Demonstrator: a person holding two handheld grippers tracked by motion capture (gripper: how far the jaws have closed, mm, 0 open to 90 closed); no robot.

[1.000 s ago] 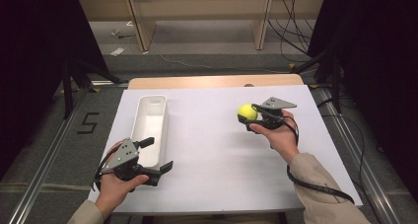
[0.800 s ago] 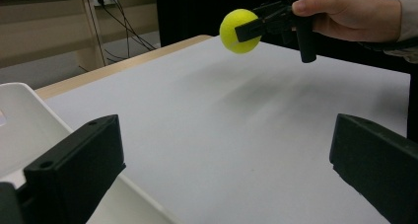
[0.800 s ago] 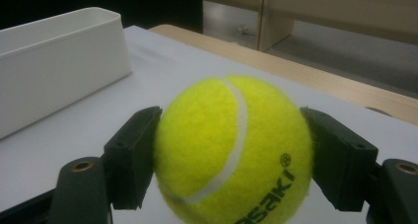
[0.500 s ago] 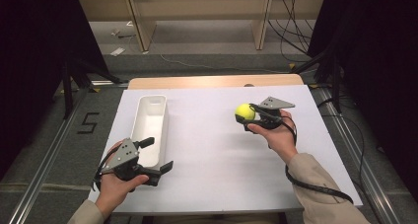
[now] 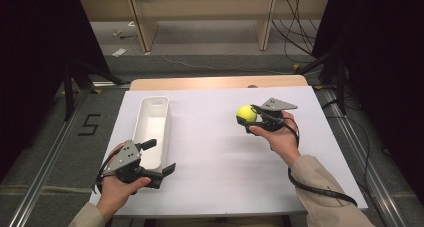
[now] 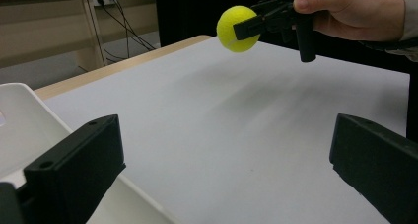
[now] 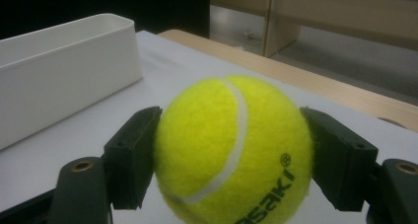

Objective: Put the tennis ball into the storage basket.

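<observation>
High view, right of centre: the right tool (image 5: 251,116) pinches a yellow tennis ball (image 5: 246,113) between both jaws and holds it clear above the white counter (image 5: 220,157). Lower left of the frame: the left tool (image 5: 160,159) rests with jaws spread and empty beside the near end of the white oblong bin (image 5: 152,124). The pick-up appears complete; carrying the ball leftward and releasing it into the empty bin likely remains.

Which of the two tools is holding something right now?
The right tool, over the table's right half: its jaws clamp the yellow tennis ball. The left tool, beside the white bin, stands open with nothing between its jaws.
</observation>
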